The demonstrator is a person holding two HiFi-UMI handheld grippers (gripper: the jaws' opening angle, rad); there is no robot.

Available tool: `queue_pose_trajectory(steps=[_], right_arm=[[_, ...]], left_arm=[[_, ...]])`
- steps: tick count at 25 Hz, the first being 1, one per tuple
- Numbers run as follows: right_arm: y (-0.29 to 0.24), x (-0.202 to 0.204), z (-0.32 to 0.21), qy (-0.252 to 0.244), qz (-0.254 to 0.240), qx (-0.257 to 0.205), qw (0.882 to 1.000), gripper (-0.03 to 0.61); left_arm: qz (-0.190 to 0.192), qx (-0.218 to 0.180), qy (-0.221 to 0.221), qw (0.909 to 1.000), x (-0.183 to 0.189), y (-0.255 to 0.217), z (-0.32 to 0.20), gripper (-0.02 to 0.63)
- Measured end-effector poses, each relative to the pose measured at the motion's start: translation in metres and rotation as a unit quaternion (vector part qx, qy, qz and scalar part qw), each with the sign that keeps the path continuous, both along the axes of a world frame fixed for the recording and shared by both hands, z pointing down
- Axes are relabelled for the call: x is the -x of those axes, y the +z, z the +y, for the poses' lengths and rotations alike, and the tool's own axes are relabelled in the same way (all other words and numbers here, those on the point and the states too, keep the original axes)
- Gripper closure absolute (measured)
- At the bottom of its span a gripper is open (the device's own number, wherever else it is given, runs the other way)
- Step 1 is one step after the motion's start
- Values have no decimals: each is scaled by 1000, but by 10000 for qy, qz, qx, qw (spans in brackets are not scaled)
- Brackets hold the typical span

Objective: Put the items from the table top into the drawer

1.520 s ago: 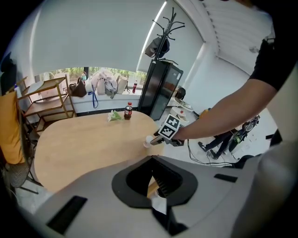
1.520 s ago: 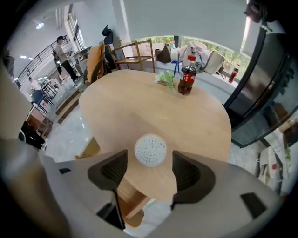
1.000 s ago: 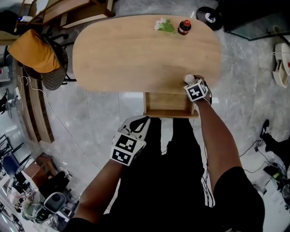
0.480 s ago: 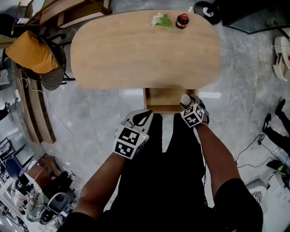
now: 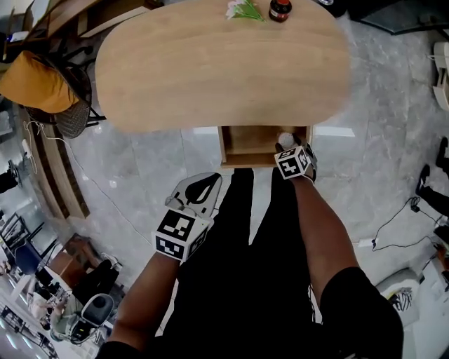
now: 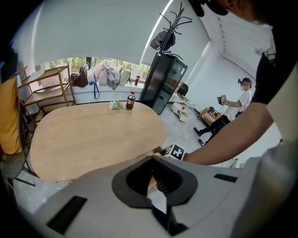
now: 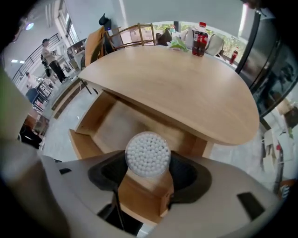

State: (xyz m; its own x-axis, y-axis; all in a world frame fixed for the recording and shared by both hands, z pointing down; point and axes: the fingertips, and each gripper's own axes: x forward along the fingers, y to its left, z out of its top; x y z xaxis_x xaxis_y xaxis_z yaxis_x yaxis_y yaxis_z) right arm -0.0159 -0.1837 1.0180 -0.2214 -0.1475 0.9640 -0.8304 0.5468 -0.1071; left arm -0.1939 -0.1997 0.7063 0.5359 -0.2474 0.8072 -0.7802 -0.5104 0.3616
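floor (image 5: 126, 189): grey polished stone | chair (image 5: 70, 116): orange cloth over back | windows (image 6: 79, 62): daylight | black cabinet (image 6: 163, 81): far corner

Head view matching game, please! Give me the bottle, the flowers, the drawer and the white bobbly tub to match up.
1 bottle
2 flowers
3 drawer
4 tub

A open, under the table edge
B held by the right gripper
C red label, on the table
D green stems, on the table

Pairs: 1-C, 2-D, 3-A, 4-B
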Motion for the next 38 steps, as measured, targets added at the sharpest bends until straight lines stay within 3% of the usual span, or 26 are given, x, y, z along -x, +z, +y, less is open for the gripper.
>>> queue_pose_trajectory(steps=[4, 8, 16, 23, 27, 29, 31, 33, 38], right_arm=[[25, 1, -2, -326, 171, -134, 9992, 310], [35, 3, 6, -437, 254, 82, 9987, 301], [4, -3, 13, -556, 357, 334, 9973, 301], [-89, -1, 7, -879, 41, 176, 9960, 301], [-179, 8, -10, -509, -342, -357, 9975, 302], [-229, 12, -21, -178, -510, -763, 9956, 360], [-277, 15, -29, 196, -778, -1179, 9898, 475], [-326, 21, -34, 542, -1207, -1542, 9791, 548], [-449, 33, -28, 1114, -2550, -2278, 9331, 575]], left_arm=[[-89, 33, 55, 9999, 4, 11, 8, 612], [-87, 51, 84, 9999, 5, 10, 14, 612], [96, -108, 48, 9999, 3, -11, 9, 612], [546, -397, 170, 9976, -21, -60, -17, 612], [772, -716, 629, 9924, -33, -92, -23, 612], [796, -875, 844, 9894, -32, -106, -26, 612], [818, -1019, 975, 9866, -31, -120, -30, 612], [851, -1171, 1054, 9838, -30, -136, -33, 612], [1038, -1598, 962, 9769, -35, -181, -29, 612]])
